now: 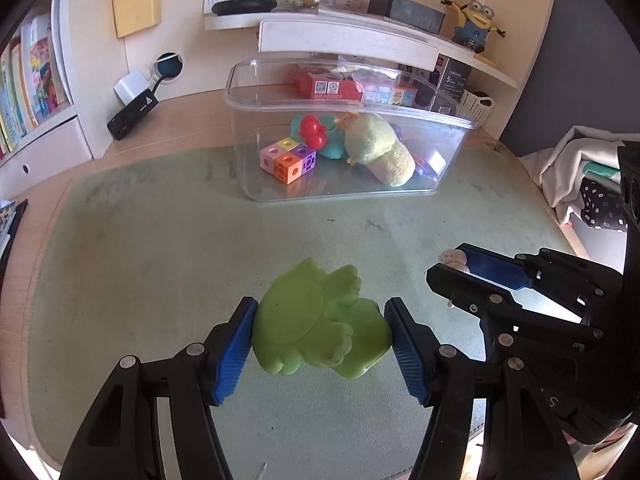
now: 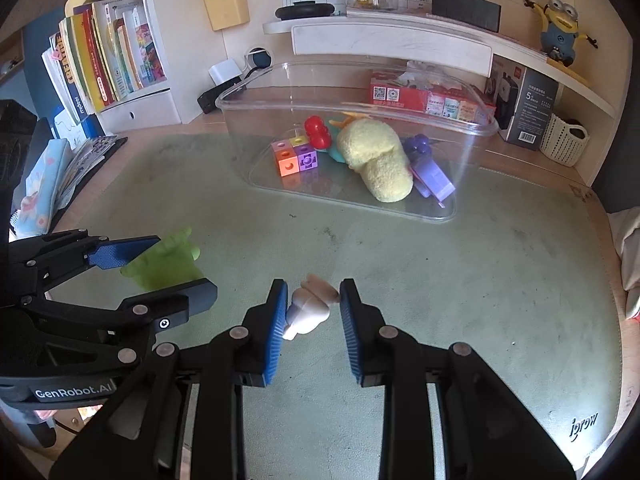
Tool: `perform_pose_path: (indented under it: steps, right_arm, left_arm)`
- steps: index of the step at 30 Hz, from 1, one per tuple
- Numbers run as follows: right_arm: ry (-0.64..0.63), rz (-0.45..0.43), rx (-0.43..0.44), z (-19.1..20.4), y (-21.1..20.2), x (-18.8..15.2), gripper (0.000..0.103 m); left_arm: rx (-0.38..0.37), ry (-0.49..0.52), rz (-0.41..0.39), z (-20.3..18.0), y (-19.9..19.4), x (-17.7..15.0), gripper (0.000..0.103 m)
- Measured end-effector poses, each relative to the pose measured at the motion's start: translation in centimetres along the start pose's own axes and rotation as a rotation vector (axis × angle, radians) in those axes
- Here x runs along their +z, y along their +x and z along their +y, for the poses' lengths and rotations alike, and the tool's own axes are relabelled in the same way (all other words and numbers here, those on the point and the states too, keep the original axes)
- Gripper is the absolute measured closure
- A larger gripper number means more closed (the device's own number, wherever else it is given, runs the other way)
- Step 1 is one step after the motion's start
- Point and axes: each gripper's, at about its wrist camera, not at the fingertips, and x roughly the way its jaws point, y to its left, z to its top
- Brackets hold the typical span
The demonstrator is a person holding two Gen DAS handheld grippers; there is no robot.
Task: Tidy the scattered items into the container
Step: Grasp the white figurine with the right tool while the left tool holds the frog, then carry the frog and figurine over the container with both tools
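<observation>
We find the left gripper (image 1: 322, 334) clenched on a soft green toy (image 1: 320, 328), a rubbery, flat-bellied figure with lobed feet, its blue ribbed pads (image 1: 236, 350) pressing both flanks. The right gripper (image 2: 313, 306) grasps a small pale figurine (image 2: 310, 306), smooth and lumpy in form, pinched between its pads. Both toys sit over the worn, scuffed green desk mat (image 2: 460, 280), near its front edge and well apart from the container. The container (image 1: 236, 92) is a clear plastic tub with a rolled rim, standing at the far side of the mat. Inside it we note a fuzzy yellow plush (image 1: 380, 152), coloured cubes (image 1: 288, 160) with round holes, a glossy red piece (image 1: 312, 131) and a purple toy (image 2: 430, 174). Behind stand a red carton (image 2: 396, 94), a white shelf (image 1: 348, 42), books (image 2: 108, 52) and a power strip (image 1: 134, 114). Nothing lies on the mat between the grippers and the tub.
</observation>
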Motion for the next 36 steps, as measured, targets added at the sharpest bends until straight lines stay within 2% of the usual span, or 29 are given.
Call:
perform_pose_path:
  steps: [6,18,27,36]
  right_arm:
    - [0.005,-0.073,-0.015,-0.8,-2.1,1.2,0.079]
    - [-0.021,-0.212,-0.055,-1.3,-5.6,4.8,0.079]
    - [-0.042,-0.232,-0.082,-2.0,-6.2,7.9,0.079]
    - [-0.042,-0.233,-0.084,-3.0,-5.8,11.2,0.079]
  left_arm:
    - [-0.009,0.039,-0.066,-1.2,-1.6,1.9,0.042]
    - [0.021,0.111,-0.208,-3.0,-5.1,5.6,0.042]
    - [-0.017,0.107,-0.217,-2.9,-5.3,8.9,0.042]
    - [0.013,0.119,-0.236,-3.0,-5.3,12.3,0.042]
